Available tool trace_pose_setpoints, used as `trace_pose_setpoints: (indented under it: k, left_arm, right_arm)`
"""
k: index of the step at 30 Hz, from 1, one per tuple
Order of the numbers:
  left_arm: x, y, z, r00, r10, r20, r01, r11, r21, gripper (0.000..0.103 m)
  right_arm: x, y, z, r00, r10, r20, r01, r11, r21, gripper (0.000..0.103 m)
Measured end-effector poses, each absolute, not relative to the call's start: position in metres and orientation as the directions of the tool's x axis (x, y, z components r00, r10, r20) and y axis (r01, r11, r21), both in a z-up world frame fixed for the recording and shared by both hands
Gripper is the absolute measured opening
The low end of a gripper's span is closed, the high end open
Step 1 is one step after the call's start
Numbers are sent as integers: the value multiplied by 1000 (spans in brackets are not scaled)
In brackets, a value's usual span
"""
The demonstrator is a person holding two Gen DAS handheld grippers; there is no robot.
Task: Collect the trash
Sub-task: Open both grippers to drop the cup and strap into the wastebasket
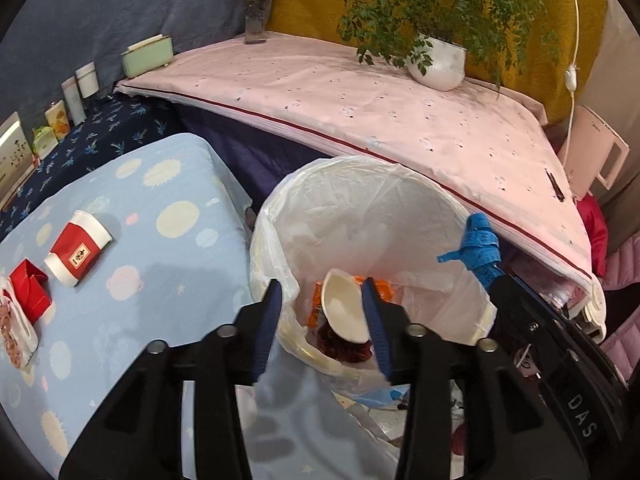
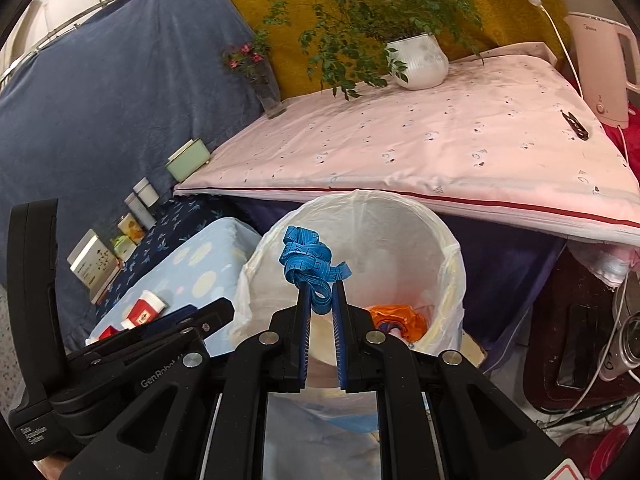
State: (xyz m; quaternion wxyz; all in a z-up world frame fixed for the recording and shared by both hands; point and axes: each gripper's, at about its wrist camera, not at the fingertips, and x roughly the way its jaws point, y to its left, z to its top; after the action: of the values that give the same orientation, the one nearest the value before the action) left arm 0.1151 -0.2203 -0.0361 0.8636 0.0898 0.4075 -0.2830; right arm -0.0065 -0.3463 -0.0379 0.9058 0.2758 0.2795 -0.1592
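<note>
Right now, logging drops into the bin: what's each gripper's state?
Left gripper: open, nothing gripped, over the bin.
Right gripper: shut on the blue measuring tape.

A white cup [image 1: 345, 306] is seen between the parted fingers of the left gripper [image 1: 322, 286], over the lined bin [image 1: 280, 216] at lower centre frame.
</note>
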Motion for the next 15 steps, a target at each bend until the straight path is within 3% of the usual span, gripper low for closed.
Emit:
trace_pose_setpoints:
  k: [10,15]
  left_arm:
    - [126,-205,-46,519,-371,-770,511,857,-68,41]
    - [126,-197,-46,538,-359,-763,493,868,-61,52]
  right_arm:
    - [8,-345,-52,782,-114,-613,440,797,413,11]
    - [21,-344,-56,771,-111,-627,443,800,404,14]
